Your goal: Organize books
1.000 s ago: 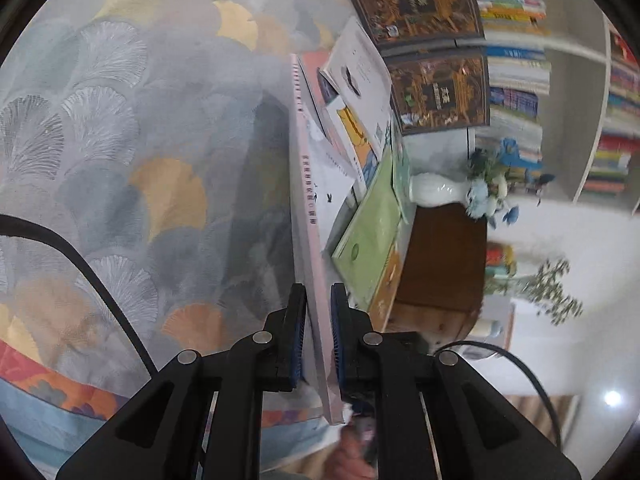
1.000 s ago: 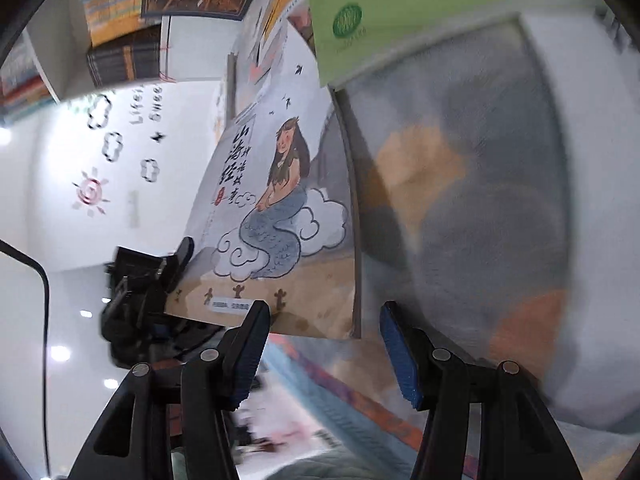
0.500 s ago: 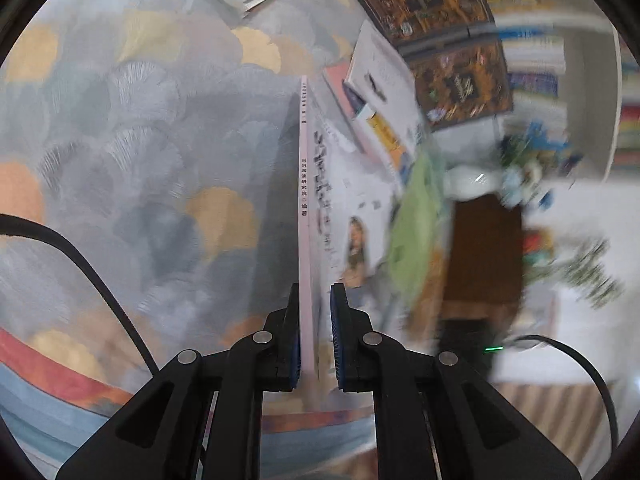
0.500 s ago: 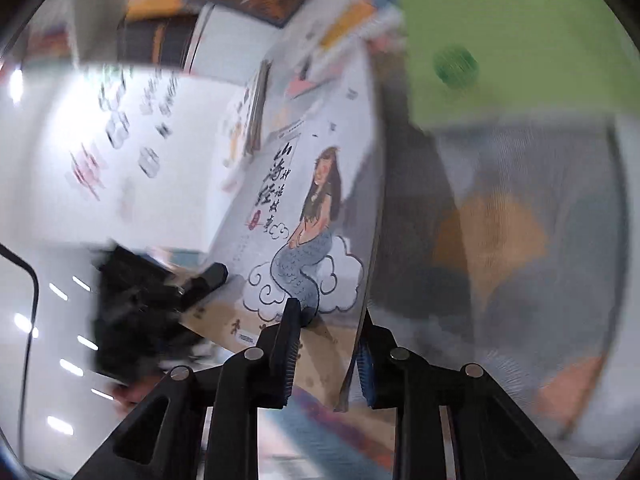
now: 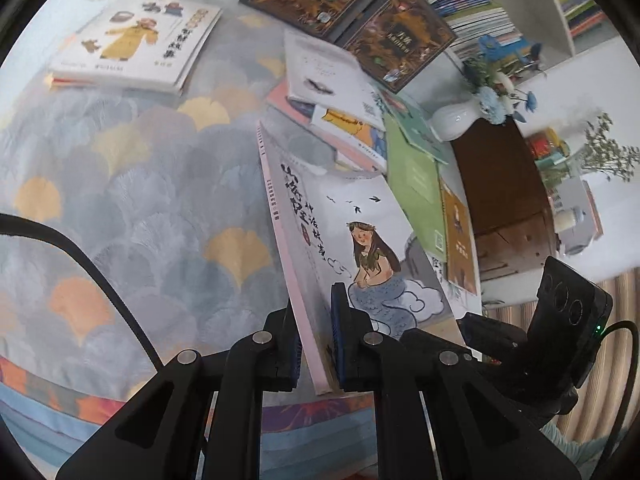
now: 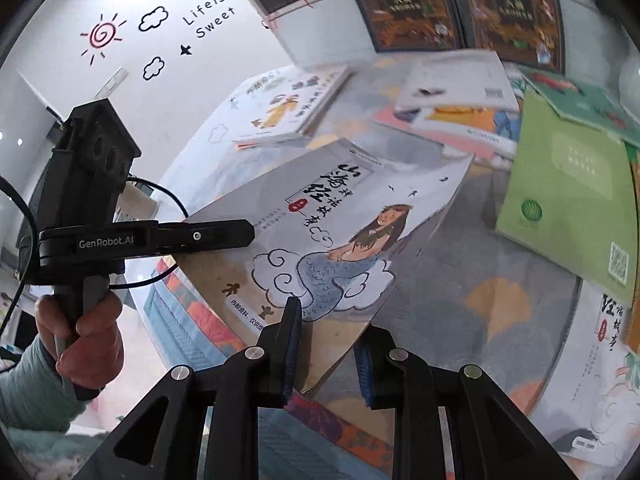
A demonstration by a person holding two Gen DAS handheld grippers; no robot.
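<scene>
Step in hand: lifting one book clear of the loose spread so it can be filed.

The thin grey-and-white picture book with a long-haired mermaid on a cloud on its cover is held off the grey fan-patterned cloth with gold and orange scallops, tilted, its pink spine to the left in the left wrist view. The left gripper is clamped on the near edge of this book at the spine side, one blue pad on each face. The right gripper is clenched on the near right corner of the same cover; its jaws have just been closing, and the book is between them.

Other books lie flat on the cloth. A white children's book with a yellow-coated figure lies far left. A mixed pile topped by a white paperback lies beyond the held book. A plain light-green book lies to its right. Two dark ornate brown-and-gold covers stand at the far edge.

Next move, as a judgement: carry the book with both grippers toward a stack or the far bookshelf. Keep both hands moving together so that the thin cover is not twisted. Keep the far corner above the pile while moving.
</scene>
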